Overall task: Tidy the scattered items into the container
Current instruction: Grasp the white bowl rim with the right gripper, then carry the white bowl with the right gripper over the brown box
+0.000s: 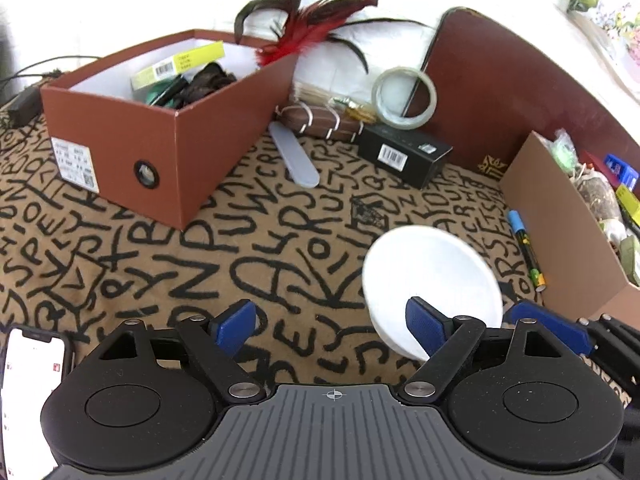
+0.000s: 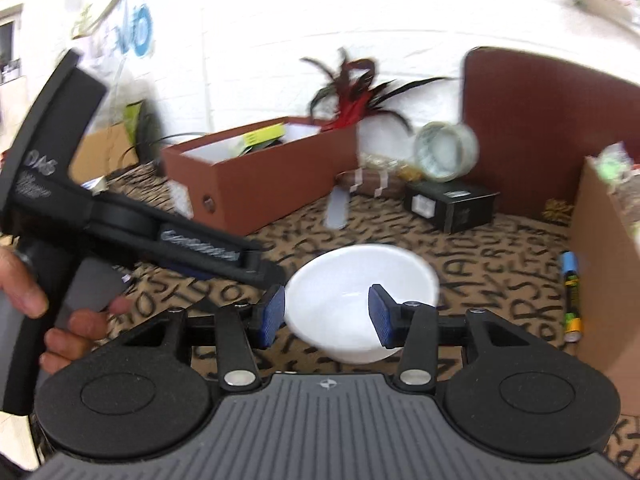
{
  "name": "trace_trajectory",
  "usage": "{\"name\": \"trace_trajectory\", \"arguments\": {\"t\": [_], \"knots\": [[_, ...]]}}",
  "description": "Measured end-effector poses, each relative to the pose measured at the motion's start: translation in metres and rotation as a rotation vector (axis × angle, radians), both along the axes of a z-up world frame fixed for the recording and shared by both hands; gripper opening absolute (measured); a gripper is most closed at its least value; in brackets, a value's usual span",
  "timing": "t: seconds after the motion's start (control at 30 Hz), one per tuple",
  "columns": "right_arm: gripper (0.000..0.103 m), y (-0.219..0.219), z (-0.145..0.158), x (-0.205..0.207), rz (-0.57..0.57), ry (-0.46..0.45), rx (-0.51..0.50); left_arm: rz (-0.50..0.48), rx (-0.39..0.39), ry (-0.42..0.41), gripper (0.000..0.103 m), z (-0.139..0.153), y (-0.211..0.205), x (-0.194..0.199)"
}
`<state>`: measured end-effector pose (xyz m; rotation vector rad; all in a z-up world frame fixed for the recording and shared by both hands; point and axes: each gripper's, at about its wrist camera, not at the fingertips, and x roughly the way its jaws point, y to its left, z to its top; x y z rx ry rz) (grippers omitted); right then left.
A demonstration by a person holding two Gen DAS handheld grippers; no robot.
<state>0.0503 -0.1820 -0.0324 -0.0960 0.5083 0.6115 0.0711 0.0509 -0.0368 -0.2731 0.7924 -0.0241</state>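
As it tilts, white bowl (image 2: pixel 362 300), smooth, round

Two grippers, both made the same way. Left gripper (image 1: pixel 330 328): black arms, blue pads (image 1: pixel 234 330) with a bumpy face, shiny round screws (image 1: pixel 244 391) at the joints. Two big black round discs (image 1: pixel 124 404) at the back. Grey ribbed plate (image 1: pixel 334 432) in the middle, with a small cross-in-circle mark on top. Right gripper (image 2: pixel 328 314): same black arms, same blue pads (image 2: pixel 274 314), same silver screws, same grey ribbed plate. From the side, a black body with pale lettering and a grey handle. Bare fingers (image 2: pixel 80 326) around it, no sleeve in sight.
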Motion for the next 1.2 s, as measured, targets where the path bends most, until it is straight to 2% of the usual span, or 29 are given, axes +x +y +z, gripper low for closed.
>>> {"name": "trace_trajectory", "arguments": {"t": [0.1,0.23,0.4,0.47,0.53,0.6,0.63,0.67,0.73,0.8,0.83,1.03,1.13,1.2], "knots": [[0.051,-0.004,-0.003,0.01,-0.089,0.02,0.005,-0.019,0.002,-0.006,0.09,0.0,-0.006,0.004],[0.051,-0.005,-0.012,0.02,-0.144,0.041,-0.009,-0.054,0.006,-0.01,0.088,-0.005,-0.016,0.016],[0.047,-0.006,-0.023,0.034,-0.175,0.065,-0.018,-0.101,-0.029,0.035,0.068,-0.014,-0.024,0.037],[0.046,-0.007,-0.026,0.041,-0.184,0.074,-0.021,-0.125,-0.026,0.047,0.054,-0.018,-0.028,0.044],[0.044,-0.007,-0.029,0.046,-0.189,0.084,-0.025,-0.141,-0.026,0.062,0.045,-0.023,-0.032,0.049],[0.042,-0.007,-0.033,0.051,-0.191,0.096,-0.029,-0.139,-0.028,0.077,0.045,-0.029,-0.033,0.053],[0.04,-0.007,-0.034,0.053,-0.192,0.104,-0.029,-0.128,-0.02,0.079,0.049,-0.03,-0.033,0.054],[0.038,-0.007,-0.036,0.055,-0.191,0.113,-0.027,-0.112,-0.01,0.077,0.056,-0.032,-0.033,0.054],[0.037,-0.006,-0.039,0.057,-0.188,0.126,-0.023,-0.099,-0.008,0.074,0.059,-0.033,-0.031,0.055],[0.032,-0.005,-0.043,0.059,-0.183,0.14,-0.026,-0.119,-0.025,0.088,0.05,-0.034,-0.029,0.057],[0.023,-0.005,-0.045,0.06,-0.178,0.15,-0.028,-0.132,-0.037,0.096,0.038,-0.035,-0.029,0.059],[0.015,-0.003,-0.042,0.056,-0.176,0.151,-0.025,-0.149,-0.036,0.118,0.039,-0.04,-0.033,0.059],[0.015,-0.002,-0.032,0.049,-0.179,0.115,-0.036,-0.145,-0.039,0.086,0.027,-0.03,-0.029,0.049],[0.015,0.0,-0.023,0.046,-0.17,0.095,-0.03,-0.136,-0.047,0.056,0.027,-0.02,-0.024,0.044]]}}
